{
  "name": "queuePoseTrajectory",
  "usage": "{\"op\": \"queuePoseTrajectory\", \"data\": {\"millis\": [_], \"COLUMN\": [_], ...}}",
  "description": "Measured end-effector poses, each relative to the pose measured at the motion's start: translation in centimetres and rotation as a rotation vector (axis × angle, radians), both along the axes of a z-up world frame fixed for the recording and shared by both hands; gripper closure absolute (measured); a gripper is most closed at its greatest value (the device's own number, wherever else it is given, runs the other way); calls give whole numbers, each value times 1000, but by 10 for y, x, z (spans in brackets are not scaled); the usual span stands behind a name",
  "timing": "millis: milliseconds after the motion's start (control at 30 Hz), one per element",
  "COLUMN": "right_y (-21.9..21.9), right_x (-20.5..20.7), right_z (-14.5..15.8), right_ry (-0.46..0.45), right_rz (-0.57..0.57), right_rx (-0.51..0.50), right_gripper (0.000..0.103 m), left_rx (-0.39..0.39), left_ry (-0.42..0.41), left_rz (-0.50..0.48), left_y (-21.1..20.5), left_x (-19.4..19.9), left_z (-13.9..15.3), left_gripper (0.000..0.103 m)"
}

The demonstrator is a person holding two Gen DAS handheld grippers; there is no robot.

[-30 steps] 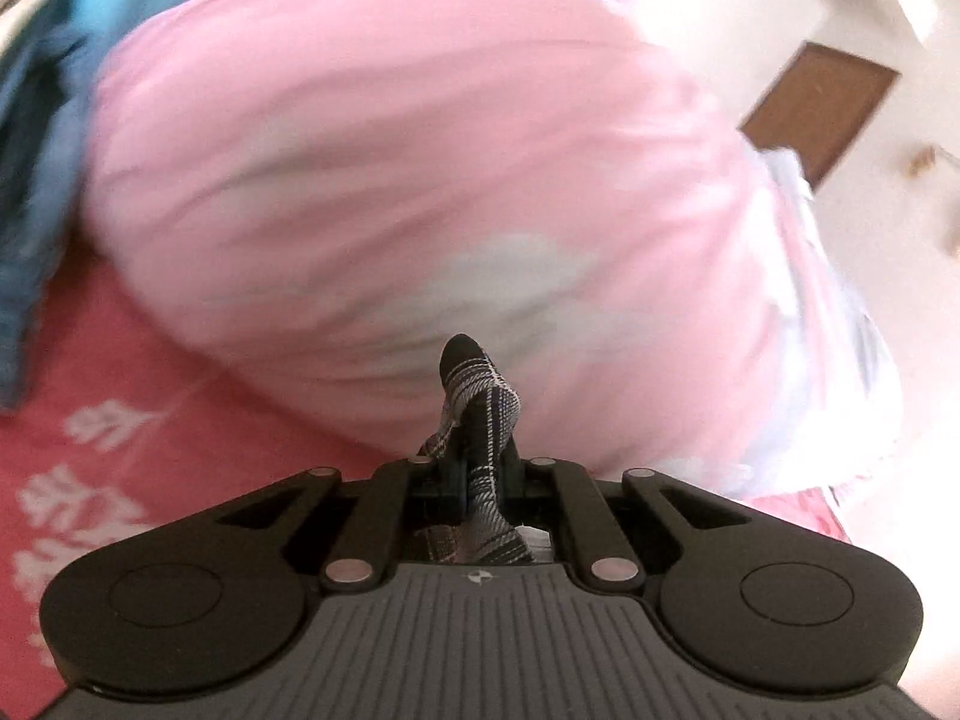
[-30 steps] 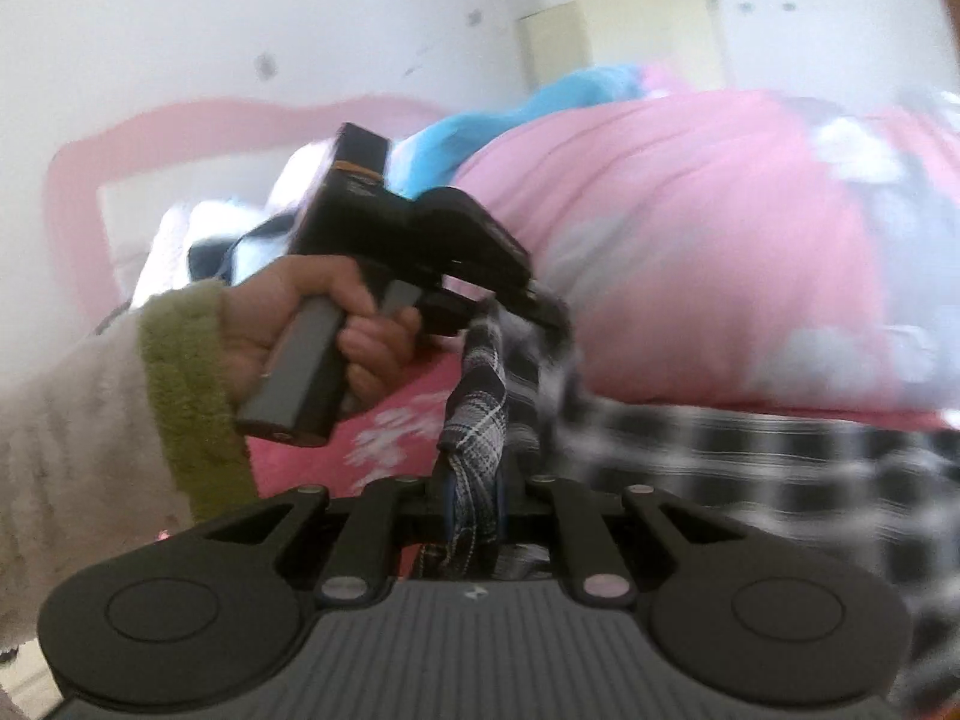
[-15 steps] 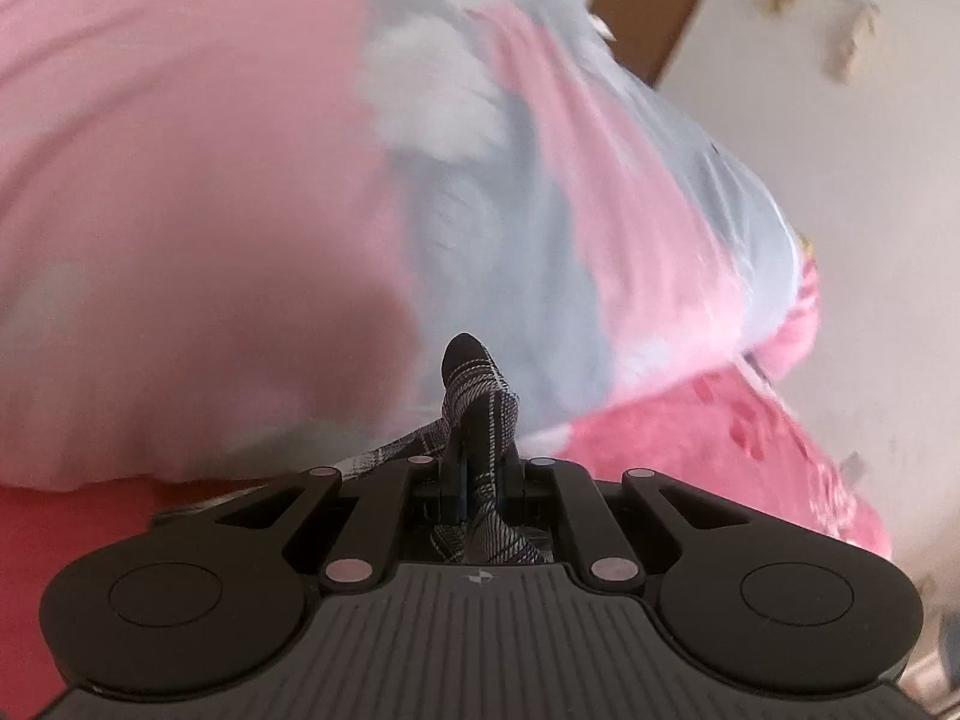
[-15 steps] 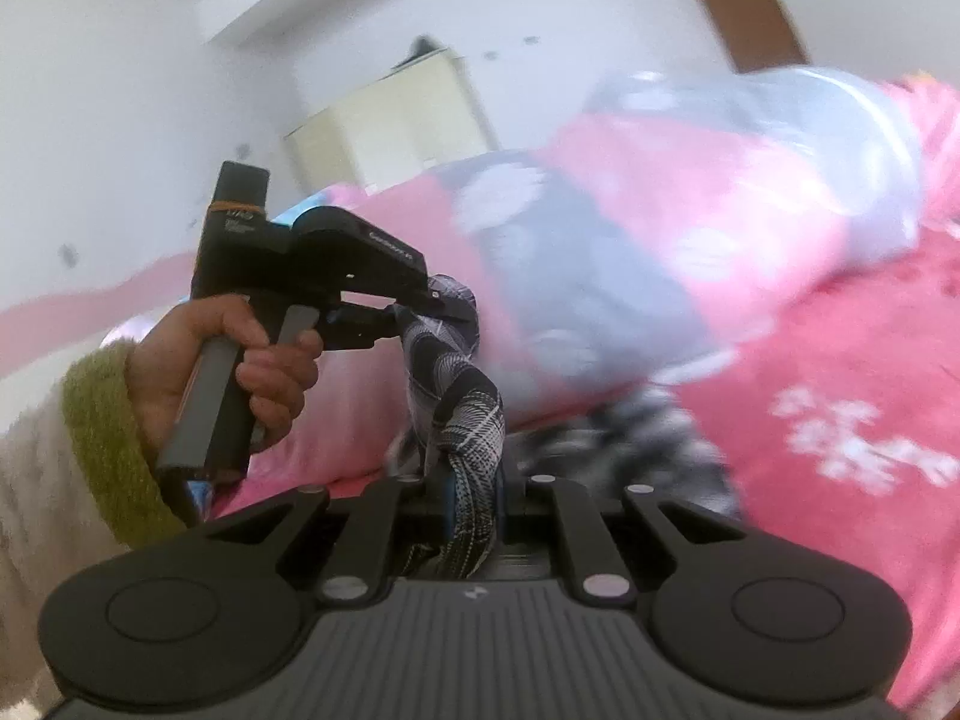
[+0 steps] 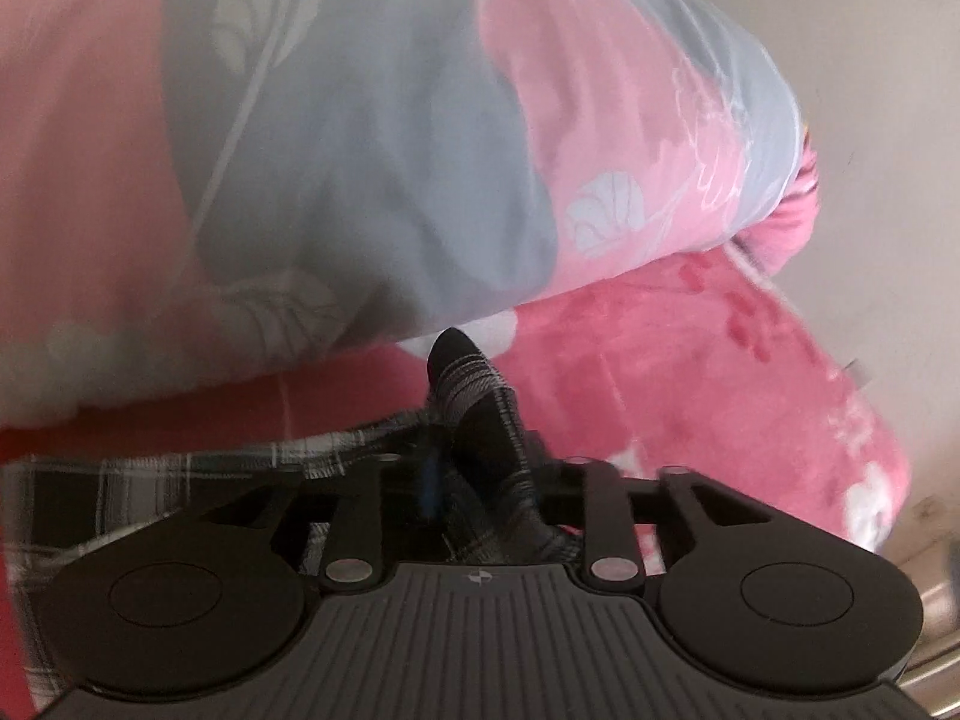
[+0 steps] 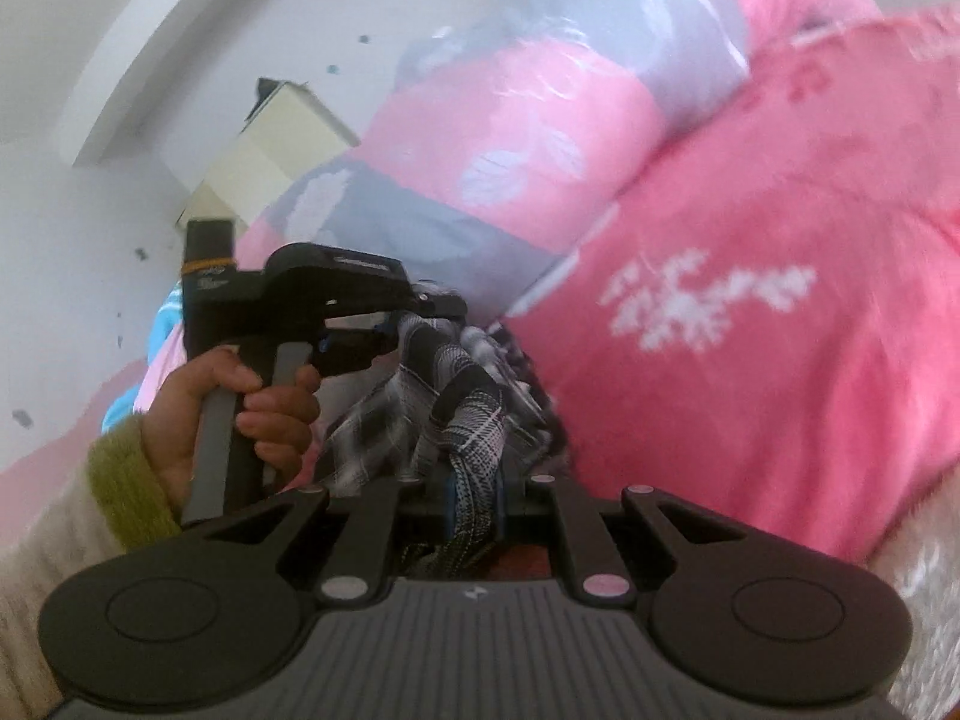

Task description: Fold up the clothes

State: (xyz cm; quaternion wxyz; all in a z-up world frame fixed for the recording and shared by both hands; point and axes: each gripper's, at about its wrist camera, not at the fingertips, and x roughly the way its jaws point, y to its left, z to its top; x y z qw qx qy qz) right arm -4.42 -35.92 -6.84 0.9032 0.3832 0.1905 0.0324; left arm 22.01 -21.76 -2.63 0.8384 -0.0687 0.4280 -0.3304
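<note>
Plaid garment [image 6: 474, 420]: bunching between both tools above the pink bed cover [image 6: 750, 330], trailing toward 9 o'clock in the left wrist view. Right tool [image 6: 471, 498]: clamping together on the plaid fabric. Left tool [image 5: 480, 456]: jaws opening, cloth lying between them; a hand [image 6: 240, 414] is gripping its handle. Pink-and-grey quilt [image 5: 360, 150]: lying at 12 o'clock.

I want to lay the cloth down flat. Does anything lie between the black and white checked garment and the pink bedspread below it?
Nothing visible does. The black and white checked garment hangs from the right gripper, while the left gripper opens around its fold. The pink floral bedspread is bare; the rolled pink and grey quilt lies behind.
</note>
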Motion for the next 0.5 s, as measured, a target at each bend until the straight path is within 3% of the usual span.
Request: {"op": "queuePoseTrajectory", "data": {"millis": [133, 333, 500], "right_y": [-6, -17, -34], "right_x": [1, 2, -5], "right_z": [-8, -19, -21], "right_ry": [14, 35, 47], "right_rz": [-1, -5, -36], "right_rx": [61, 190, 254], "right_gripper": [91, 89, 74], "left_rx": [-50, -107, -99], "left_ry": [-10, -50, -62], "left_rz": [10, 55, 189], "left_y": [26, 100, 186], "left_x": [-10, -46, -83], "left_z": [15, 47, 51], "left_gripper": [44, 38, 35]}}
